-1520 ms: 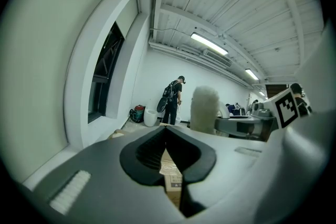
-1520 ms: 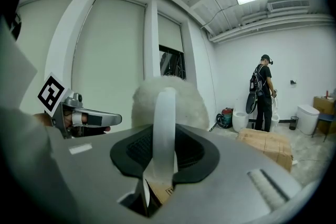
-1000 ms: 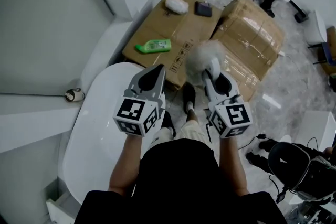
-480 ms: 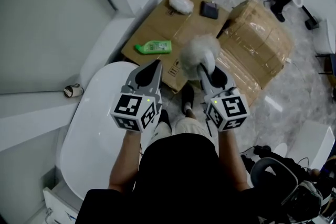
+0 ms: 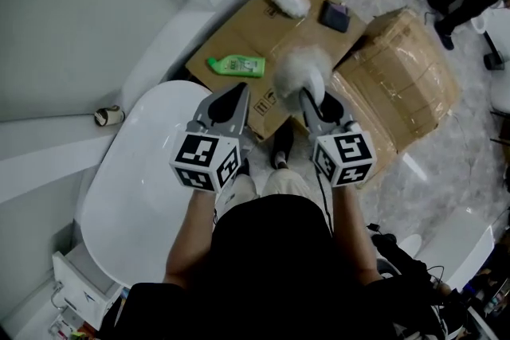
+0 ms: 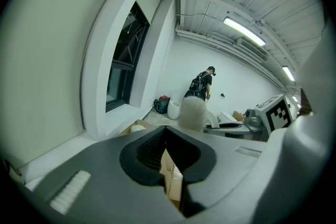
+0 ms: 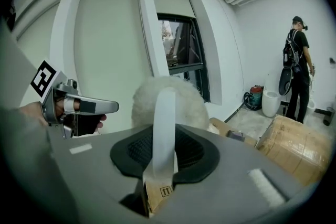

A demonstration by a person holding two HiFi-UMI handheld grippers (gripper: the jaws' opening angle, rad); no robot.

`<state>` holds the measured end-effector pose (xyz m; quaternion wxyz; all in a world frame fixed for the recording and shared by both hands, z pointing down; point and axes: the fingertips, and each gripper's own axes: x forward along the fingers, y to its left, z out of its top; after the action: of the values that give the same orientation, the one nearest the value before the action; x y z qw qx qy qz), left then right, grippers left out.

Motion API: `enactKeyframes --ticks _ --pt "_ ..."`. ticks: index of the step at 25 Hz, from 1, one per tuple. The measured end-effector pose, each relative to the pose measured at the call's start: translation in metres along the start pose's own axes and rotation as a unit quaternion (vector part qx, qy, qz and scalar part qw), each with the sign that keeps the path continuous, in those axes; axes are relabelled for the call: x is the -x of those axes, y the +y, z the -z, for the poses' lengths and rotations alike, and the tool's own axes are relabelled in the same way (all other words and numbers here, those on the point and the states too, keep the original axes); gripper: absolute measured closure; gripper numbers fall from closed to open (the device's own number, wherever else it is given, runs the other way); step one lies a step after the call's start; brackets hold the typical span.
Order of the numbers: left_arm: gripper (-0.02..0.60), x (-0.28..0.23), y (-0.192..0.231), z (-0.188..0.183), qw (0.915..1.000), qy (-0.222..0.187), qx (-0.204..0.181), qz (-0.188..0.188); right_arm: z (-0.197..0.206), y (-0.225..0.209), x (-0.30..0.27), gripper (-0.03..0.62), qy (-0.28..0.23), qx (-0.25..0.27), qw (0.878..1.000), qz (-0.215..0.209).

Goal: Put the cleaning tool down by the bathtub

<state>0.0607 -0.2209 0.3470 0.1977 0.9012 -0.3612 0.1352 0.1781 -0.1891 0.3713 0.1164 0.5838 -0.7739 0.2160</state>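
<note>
Slightly leftward the brush [image 5: 299,69] has been carried, its white handle pinched in the right tongs [image 5: 312,103], above flat cardboard [image 5: 239,36] beside the bathtub [image 5: 135,171]. Left tongs [image 5: 237,91] are pressed together, empty.

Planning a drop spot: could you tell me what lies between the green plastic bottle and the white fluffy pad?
Only bare brown cardboard, seen in the head view.

room: i see plain white walls [image 5: 64,12] | window: dark pane [image 7: 181,42] set in a deep white frame | floor: glossy grey marbled floor [image 5: 446,163], with flattened cardboard [image 5: 239,36] and a taped brown box [image 5: 406,68] lying on it | light: strip lamps [image 6: 244,31] lit on the white ceiling | far end: a person [image 7: 296,68] standing
</note>
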Motion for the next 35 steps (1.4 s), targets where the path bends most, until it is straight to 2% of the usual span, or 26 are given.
enactKeyframes --ticks 8,20,26,35 --pt "0.581 -0.018 0.013 0.016 0.9987 0.012 0.024 -0.044 0.024 -0.020 -0.040 0.502 0.044 0.001 0.998 -0.041" --pt "0.581 -0.006 0.038 0.039 0.9927 0.009 0.063 -0.103 0.072 0.004 -0.086 0.502 0.112 0.017 0.988 -0.106" --pt "0.581 -0.001 0.050 0.052 0.9892 0.010 0.083 -0.120 0.100 0.015 -0.103 0.502 0.152 0.020 0.981 -0.120" --pt "0.581 -0.001 0.064 0.071 0.9874 0.012 0.094 -0.127 0.144 0.023 -0.122 0.502 0.192 0.024 0.973 -0.125"
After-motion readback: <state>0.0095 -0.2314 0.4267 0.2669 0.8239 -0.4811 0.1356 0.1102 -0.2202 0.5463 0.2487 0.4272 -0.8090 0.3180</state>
